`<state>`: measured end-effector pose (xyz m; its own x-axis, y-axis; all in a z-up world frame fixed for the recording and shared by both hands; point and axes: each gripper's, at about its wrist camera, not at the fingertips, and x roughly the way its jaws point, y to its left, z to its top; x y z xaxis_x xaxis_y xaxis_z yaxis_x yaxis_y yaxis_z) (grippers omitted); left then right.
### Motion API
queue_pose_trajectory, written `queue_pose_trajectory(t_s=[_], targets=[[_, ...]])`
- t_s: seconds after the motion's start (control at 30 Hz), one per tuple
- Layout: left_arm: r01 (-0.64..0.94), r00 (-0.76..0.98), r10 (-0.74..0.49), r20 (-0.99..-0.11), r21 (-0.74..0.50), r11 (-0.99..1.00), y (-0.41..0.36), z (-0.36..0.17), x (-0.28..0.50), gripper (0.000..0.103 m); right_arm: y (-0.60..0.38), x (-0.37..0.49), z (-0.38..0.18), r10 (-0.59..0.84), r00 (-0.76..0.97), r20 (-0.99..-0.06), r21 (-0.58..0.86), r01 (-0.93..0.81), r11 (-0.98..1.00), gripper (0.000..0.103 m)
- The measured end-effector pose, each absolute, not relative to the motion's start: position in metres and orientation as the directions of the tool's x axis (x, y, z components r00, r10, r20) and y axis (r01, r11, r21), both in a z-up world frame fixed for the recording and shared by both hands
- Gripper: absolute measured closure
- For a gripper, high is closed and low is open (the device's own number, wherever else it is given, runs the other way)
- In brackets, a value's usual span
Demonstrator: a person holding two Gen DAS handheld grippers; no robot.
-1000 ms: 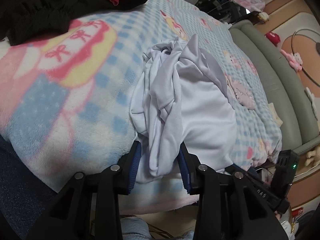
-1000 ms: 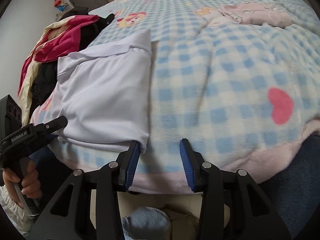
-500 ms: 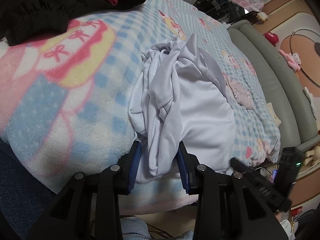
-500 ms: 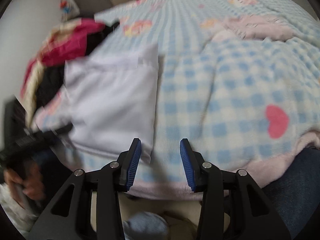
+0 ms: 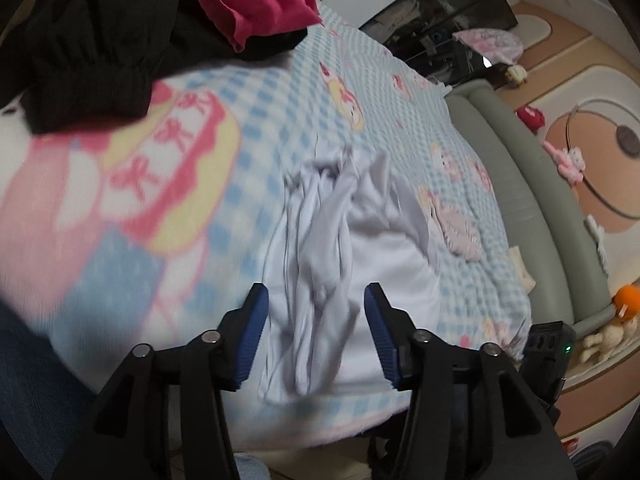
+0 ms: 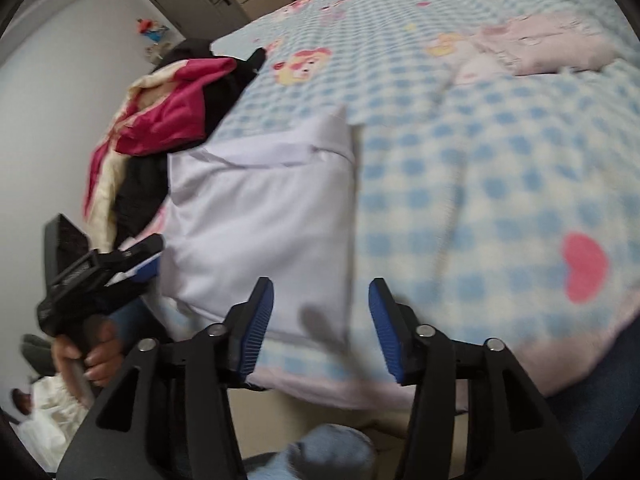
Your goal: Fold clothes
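Note:
A white garment [image 5: 352, 248] lies partly folded on the checked blanket near the bed's front edge. In the left wrist view its bunched edge [image 5: 316, 320] hangs between the jaws of my left gripper [image 5: 314, 328], which are open and apart from the cloth. In the right wrist view the garment [image 6: 264, 224] lies flat, and my right gripper [image 6: 322, 324] is open over its near right corner, holding nothing. The left gripper also shows in the right wrist view [image 6: 100, 264] at the garment's left side.
A pile of black and pink clothes [image 5: 160, 20] lies on the bed at the far left, also in the right wrist view [image 6: 168, 120]. A pink pillow [image 6: 540, 44] lies far right. A grey-green headboard [image 5: 528, 184] borders the bed. The blanket's edge [image 6: 360, 384] is close below.
My left gripper has opened wider around the bunched edge of the white garment. My right gripper has moved left, over the garment's near corner. Both views are blurred by motion.

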<state>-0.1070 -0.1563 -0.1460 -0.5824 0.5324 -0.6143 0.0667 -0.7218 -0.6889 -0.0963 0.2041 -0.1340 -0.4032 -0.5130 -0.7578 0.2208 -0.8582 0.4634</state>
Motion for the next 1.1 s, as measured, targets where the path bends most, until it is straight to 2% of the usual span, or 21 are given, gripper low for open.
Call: queue_pose_trajectory(t_s=[0.03,0.13,0.2,0.27,0.3,0.33,0.4,0.5,0.67,0.8,0.87,0.93,1.03,1.1], targets=[[0.055,-0.569,0.553,-0.609,-0.699,-0.713,-0.157,-0.146,-0.115,0.041,0.201,-0.105,-0.135,-0.517,-0.394,-0.760,0.468,0.221,-0.856,0.051],[0.039,-0.497,0.583,-0.642,-0.688,-0.725,-0.142,-0.154,-0.145,0.034,0.193,-0.131,-0.146,-0.526,-0.357,-0.772,0.478,0.219,-0.850,0.046],[0.022,-0.452,0.574,-0.683,-0.651,-0.758,-0.129,-0.159,-0.159,0.034,0.190,-0.147,-0.158,-0.540,-0.324,-0.776,0.501,0.202,-0.841,0.042],[-0.010,-0.424,0.552,-0.719,-0.605,-0.796,-0.113,-0.160,-0.166,0.040,0.179,-0.164,-0.167,-0.569,-0.306,-0.763,0.537,0.189,-0.822,0.042],[-0.021,-0.422,0.537,-0.730,-0.584,-0.811,-0.107,-0.158,-0.167,0.054,0.174,-0.168,-0.167,-0.580,-0.304,-0.756,0.545,0.198,-0.815,0.050],[-0.028,-0.426,0.521,-0.739,-0.565,-0.825,-0.101,-0.155,-0.166,0.064,0.170,-0.170,-0.165,-0.582,-0.305,-0.754,0.542,0.214,-0.813,0.053],[-0.033,-0.443,0.515,-0.733,-0.561,-0.827,-0.095,-0.144,-0.164,0.074,0.166,-0.170,-0.157,-0.566,-0.324,-0.758,0.510,0.248,-0.824,0.068],[-0.062,-0.466,0.481,-0.743,-0.515,-0.855,-0.078,-0.121,-0.160,0.076,0.172,-0.167,-0.139,-0.593,-0.352,-0.724,0.525,0.276,-0.805,0.085],[-0.163,-0.484,0.447,-0.752,-0.425,-0.891,-0.025,-0.084,-0.154,0.076,0.200,-0.158,-0.105,-0.635,-0.419,-0.649,0.574,0.277,-0.770,0.085],[-0.146,-0.473,0.449,-0.759,-0.435,-0.889,-0.013,-0.095,-0.158,0.076,0.218,-0.167,-0.134,-0.602,-0.376,-0.704,0.583,0.179,-0.793,0.082],[-0.113,-0.461,0.438,-0.772,-0.439,-0.891,-0.025,-0.106,-0.155,0.076,0.223,-0.171,-0.156,-0.618,-0.334,-0.711,0.615,0.131,-0.778,0.074],[-0.085,-0.446,0.439,-0.780,-0.451,-0.889,-0.033,-0.114,-0.152,0.078,0.223,-0.173,-0.169,-0.633,-0.313,-0.708,0.633,0.118,-0.765,0.073],[-0.080,-0.454,0.442,-0.774,-0.459,-0.885,-0.033,-0.111,-0.149,0.084,0.216,-0.173,-0.168,-0.648,-0.317,-0.693,0.636,0.155,-0.756,0.086],[-0.102,-0.469,0.445,-0.763,-0.453,-0.886,-0.028,-0.099,-0.148,0.086,0.213,-0.170,-0.154,-0.656,-0.346,-0.671,0.632,0.198,-0.750,0.090]])
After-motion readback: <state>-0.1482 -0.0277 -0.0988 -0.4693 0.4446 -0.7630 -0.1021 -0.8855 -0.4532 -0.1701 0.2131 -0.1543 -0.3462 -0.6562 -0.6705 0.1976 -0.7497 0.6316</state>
